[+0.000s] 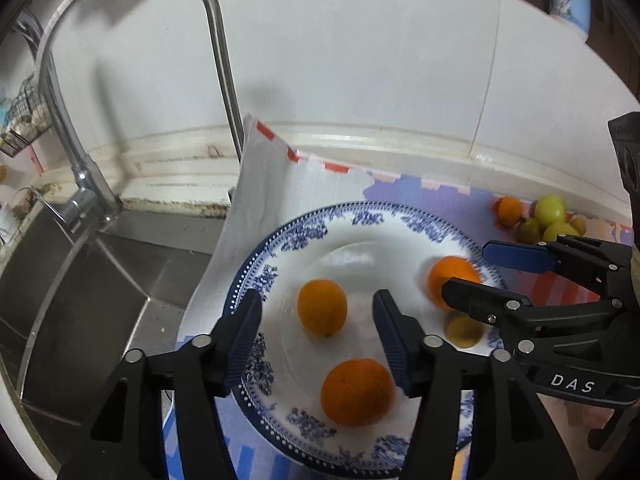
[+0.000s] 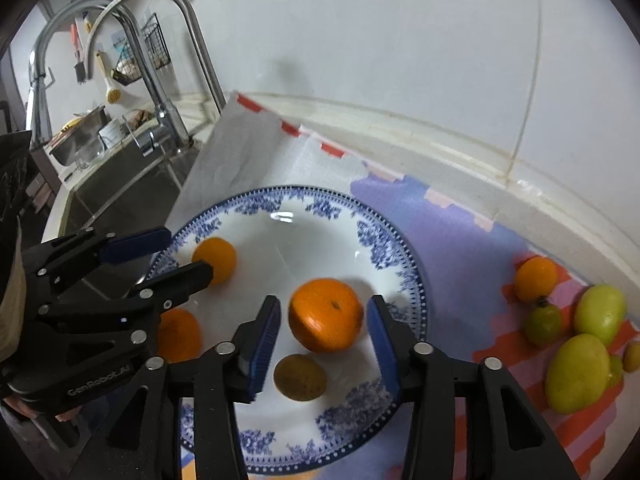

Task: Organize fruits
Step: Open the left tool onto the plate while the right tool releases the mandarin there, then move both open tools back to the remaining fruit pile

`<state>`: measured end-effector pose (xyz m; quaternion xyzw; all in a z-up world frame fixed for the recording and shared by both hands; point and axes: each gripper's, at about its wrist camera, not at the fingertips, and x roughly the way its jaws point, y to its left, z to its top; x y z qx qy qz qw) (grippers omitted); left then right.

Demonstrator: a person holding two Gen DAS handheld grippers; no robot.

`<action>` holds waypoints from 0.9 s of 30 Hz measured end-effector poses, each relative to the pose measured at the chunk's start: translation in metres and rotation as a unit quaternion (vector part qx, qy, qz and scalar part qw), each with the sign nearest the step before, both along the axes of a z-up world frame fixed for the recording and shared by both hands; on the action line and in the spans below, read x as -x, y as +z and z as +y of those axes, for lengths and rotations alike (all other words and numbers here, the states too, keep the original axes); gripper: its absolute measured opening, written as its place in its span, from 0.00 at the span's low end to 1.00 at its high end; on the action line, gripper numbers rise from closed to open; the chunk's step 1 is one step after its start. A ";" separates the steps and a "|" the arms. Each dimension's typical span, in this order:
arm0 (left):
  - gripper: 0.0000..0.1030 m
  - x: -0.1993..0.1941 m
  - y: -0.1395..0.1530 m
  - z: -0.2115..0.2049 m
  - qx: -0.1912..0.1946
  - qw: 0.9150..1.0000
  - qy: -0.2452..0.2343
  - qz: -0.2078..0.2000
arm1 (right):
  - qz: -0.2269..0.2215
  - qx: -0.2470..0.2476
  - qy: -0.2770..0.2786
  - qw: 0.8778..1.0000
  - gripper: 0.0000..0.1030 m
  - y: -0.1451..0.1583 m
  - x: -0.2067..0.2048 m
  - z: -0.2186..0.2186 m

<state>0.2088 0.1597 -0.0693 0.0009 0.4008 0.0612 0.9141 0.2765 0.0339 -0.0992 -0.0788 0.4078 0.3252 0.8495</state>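
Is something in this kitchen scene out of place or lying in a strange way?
Yes. The patterned mat does not lie flat: its corner by the sink bends upward and shows its white underside, just behind the blue-and-white plate. Nothing looks spilled or damaged.

1. The plate (image 2: 404, 268) was crowded: three oranges (image 2: 326, 314) and a small brownish fruit (image 2: 300, 377) left bare room only across its upper middle.
2. The left gripper (image 2: 182, 254) reached in over the plate's left rim, blocking that side.
3. At right, the mat (image 2: 456, 248) lay bare between plate and the fruit pile (image 2: 580, 344).
4. At upper left, the tap (image 2: 160, 60) arched over the sink (image 1: 100, 280).
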 end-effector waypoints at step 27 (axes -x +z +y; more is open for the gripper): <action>0.80 0.082 0.089 -0.109 0.009 0.990 -0.068 -0.127 | -0.154 -0.070 -0.143 0.975 0.79 0.108 0.100 -0.140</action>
